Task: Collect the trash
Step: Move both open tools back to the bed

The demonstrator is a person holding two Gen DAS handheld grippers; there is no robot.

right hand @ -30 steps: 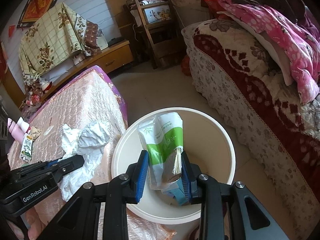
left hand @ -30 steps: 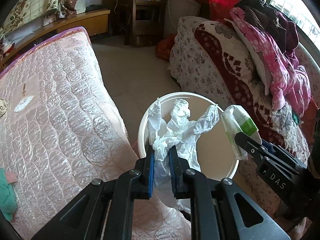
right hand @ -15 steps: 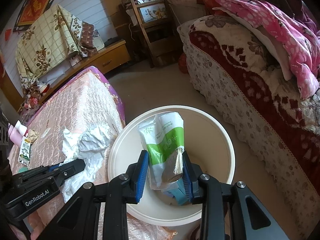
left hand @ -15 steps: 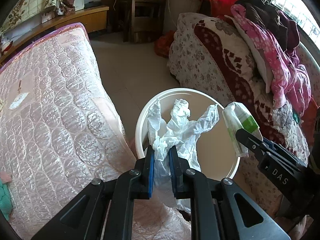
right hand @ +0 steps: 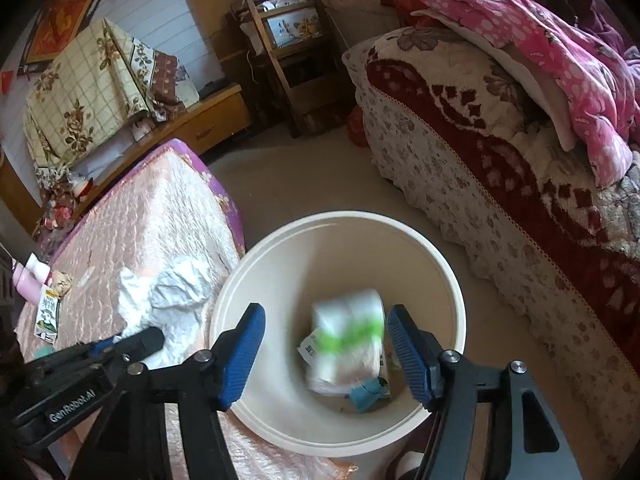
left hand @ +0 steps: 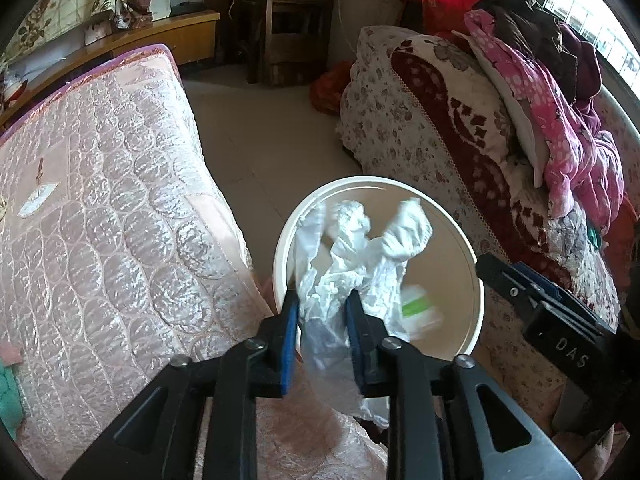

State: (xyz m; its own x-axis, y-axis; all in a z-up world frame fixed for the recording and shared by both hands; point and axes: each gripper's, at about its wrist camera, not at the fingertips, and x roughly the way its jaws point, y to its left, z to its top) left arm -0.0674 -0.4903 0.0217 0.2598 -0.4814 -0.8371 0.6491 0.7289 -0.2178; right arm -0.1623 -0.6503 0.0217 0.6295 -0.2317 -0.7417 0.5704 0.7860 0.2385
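Observation:
A cream round bin (left hand: pixel 280 256) (right hand: pixel 440 264) stands on the floor between a mattress and a couch. My left gripper (left hand: pixel 322 316) (right hand: pixel 152 338) hangs over the bin's near rim. Its jaws are opening, and a crumpled white plastic bag (left hand: pixel 360 256) (right hand: pixel 176 292) still sits loosely between the fingers. My right gripper (right hand: pixel 324 314) (left hand: pixel 492 268) is above the bin with its jaws opening wide. A green-and-white packet (right hand: pixel 348 340) (left hand: pixel 416 308) is blurred below them, falling inside the bin. A blue scrap (right hand: pixel 366 394) lies on the bin's bottom.
The pink quilted mattress (left hand: pixel 100 220) (right hand: pixel 160 220) lies to the left, with a small carton (right hand: pixel 48 312) and a pink bottle (right hand: pixel 28 276) on it. A couch with a red floral blanket (left hand: pixel 460 140) and pink clothes (right hand: pixel 560 60) stands on the right. A wooden chair (left hand: pixel 296 20) stands beyond the floor strip.
The right jaws have spread and let go of the green-and-white packet, which drops into the bin. The left jaws have parted a little around the white bag.

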